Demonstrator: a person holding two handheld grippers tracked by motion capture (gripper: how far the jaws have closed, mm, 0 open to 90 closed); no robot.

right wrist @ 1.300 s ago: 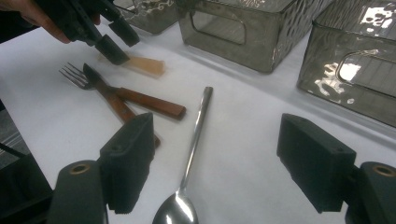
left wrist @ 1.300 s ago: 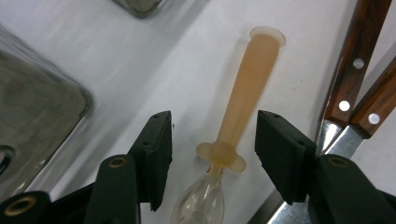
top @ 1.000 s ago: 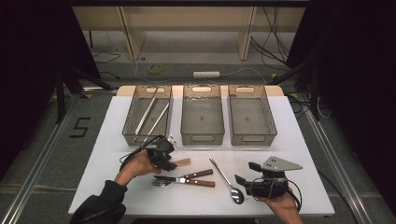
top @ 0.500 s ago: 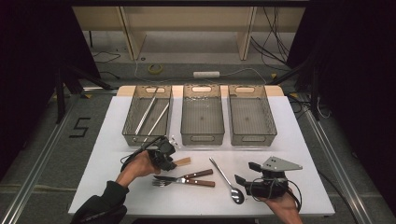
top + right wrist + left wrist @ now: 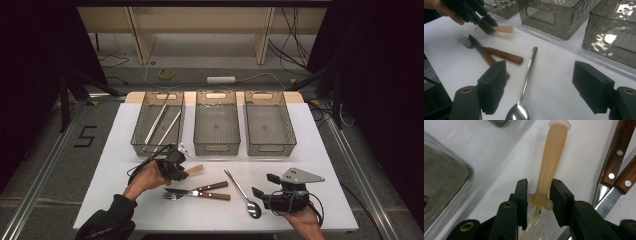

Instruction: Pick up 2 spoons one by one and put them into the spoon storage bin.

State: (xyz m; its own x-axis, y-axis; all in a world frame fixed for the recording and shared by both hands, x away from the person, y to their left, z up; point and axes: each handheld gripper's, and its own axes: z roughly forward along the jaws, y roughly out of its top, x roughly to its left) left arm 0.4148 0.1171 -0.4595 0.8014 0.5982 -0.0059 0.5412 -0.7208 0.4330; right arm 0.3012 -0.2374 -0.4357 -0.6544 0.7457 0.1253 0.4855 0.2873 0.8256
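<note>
A pale amber plastic spoon [image 5: 554,150] lies on the white table [image 5: 320,150], its handle pointing right [image 5: 196,169]. My left gripper [image 5: 539,185] has just been closing and is now shut on it: both black pads press the handle at its flange, near the bowl. In the high view that gripper [image 5: 185,171] sits left of centre, in front of the left bin. My right gripper [image 5: 264,185] hovers at the front right, jaws wide open [image 5: 541,82] and holding nothing. A metal spoon [image 5: 529,67] lies below it.
A fork [image 5: 464,40] and a knife [image 5: 212,187], both wood-handled, lie crossed in front of the left gripper. Three grey bins stand in a row behind: the left one [image 5: 136,145] holds long metal utensils, then the middle [image 5: 216,148] and right [image 5: 270,148].
</note>
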